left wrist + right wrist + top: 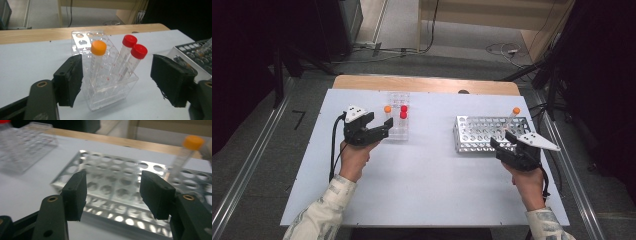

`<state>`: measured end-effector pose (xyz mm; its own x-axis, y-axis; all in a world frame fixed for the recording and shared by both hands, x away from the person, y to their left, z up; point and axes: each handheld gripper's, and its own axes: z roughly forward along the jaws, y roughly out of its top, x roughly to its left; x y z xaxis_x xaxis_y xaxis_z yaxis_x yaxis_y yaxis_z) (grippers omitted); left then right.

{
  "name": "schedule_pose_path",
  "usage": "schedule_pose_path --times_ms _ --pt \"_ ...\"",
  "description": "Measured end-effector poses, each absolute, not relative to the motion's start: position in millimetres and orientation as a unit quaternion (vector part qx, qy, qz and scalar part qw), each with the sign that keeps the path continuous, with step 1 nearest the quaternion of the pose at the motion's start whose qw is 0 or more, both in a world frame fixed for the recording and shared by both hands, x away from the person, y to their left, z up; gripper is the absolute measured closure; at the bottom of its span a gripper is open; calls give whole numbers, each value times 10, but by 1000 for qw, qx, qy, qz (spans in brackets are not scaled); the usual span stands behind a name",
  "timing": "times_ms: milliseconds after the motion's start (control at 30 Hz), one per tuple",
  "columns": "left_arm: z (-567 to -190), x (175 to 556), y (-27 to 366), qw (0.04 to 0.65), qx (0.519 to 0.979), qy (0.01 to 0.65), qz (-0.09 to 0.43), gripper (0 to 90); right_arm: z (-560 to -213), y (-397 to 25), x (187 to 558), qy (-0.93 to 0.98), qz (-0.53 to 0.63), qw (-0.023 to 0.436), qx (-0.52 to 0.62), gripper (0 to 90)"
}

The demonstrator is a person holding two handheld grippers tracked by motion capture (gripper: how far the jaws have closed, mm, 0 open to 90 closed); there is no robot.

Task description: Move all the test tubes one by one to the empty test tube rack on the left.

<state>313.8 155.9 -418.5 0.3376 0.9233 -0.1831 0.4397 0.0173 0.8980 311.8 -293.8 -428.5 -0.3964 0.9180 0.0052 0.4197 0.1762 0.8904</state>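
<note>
A clear plastic rack point(398, 131) point(110, 96) stands left of centre on the white table. It holds an orange-capped tube point(387, 109) point(98, 53) and two red-capped tubes point(403, 112) point(133, 51). My left gripper point(386, 130) point(117, 82) is open just in front of this rack, its jaws either side of the tubes and touching none. A perforated metal rack point(484, 132) point(117, 187) sits at the right with one orange-capped tube point(513, 114) point(186, 153) leaning in it. My right gripper point(501, 140) point(113, 195) is open at that rack's near edge, holding nothing.
A wooden strip point(427, 84) runs along the table's far edge. Metal rails point(247, 165) flank the table on both sides. Cables point(502, 49) lie on the floor beyond. Bare table surface point(427, 175) spreads between the two hands.
</note>
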Motion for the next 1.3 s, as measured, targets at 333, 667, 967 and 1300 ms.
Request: schedule_pose_path --times_ms 333,667,967,1300 --pt "-4163 3071 1543 492 658 511 253 241 -4350 -3180 3618 660 401 322 548 416" --pt "-4200 3084 1531 488 662 510 251 241 -4454 -3228 3920 648 392 324 568 497" --pt "-4192 3077 1529 491 661 509 250 242 -4454 -3166 4088 645 380 328 576 607" --pt "-4183 3067 1526 489 665 505 253 216 -4374 -3183 4057 628 395 337 580 713"
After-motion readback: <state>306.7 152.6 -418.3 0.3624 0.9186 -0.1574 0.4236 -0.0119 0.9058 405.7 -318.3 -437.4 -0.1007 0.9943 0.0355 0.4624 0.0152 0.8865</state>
